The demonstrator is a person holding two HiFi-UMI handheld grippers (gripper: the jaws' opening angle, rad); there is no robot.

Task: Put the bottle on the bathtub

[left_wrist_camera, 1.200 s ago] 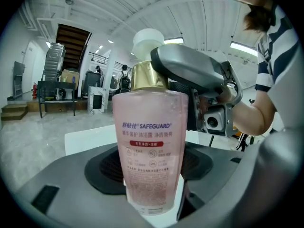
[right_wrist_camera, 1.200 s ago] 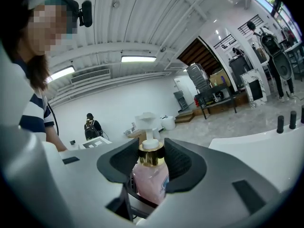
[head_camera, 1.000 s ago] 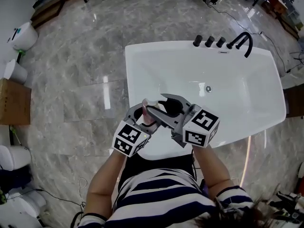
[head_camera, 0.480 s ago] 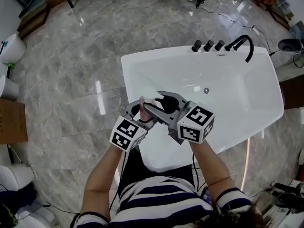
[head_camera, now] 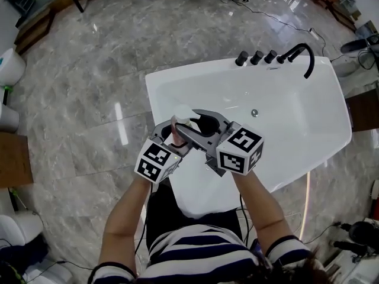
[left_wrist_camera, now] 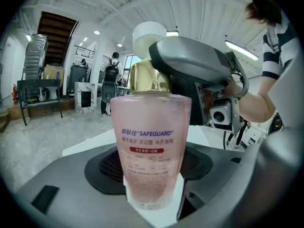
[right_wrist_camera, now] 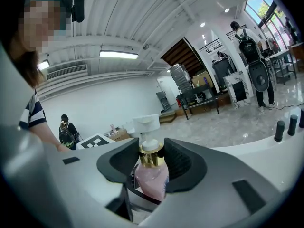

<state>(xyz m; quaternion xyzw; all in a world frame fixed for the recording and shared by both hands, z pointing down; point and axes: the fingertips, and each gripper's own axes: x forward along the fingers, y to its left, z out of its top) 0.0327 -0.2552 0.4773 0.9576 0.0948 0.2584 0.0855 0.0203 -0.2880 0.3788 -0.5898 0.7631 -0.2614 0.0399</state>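
Gripping the pink Safeguard pump bottle (left_wrist_camera: 151,146) from two sides, both tongs are closed on it and hold it upright in the air. The left gripper (head_camera: 173,136) clamps the lower body, with the label facing its camera. The right gripper (head_camera: 204,123) comes in from the opposite side, and its dark pads pinch the gold collar (right_wrist_camera: 151,159) just under the white pump head (right_wrist_camera: 145,123). The two tools are so close together that their marker cubes sit side by side.

From the head view the bottle hangs over the white bathtub (head_camera: 155,99), inside its outline and just beside the left rim, nearer the person's end than the far end. To the right the smooth basin widens toward the drain (head_camera: 254,113), well apart from the grippers. Along the far rim stand three black knobs (head_camera: 256,57) and a curved black faucet (head_camera: 303,55). The left rim runs as a narrow flat band directly beside the left gripper, and beyond that edge lies grey marble floor (head_camera: 89,70).
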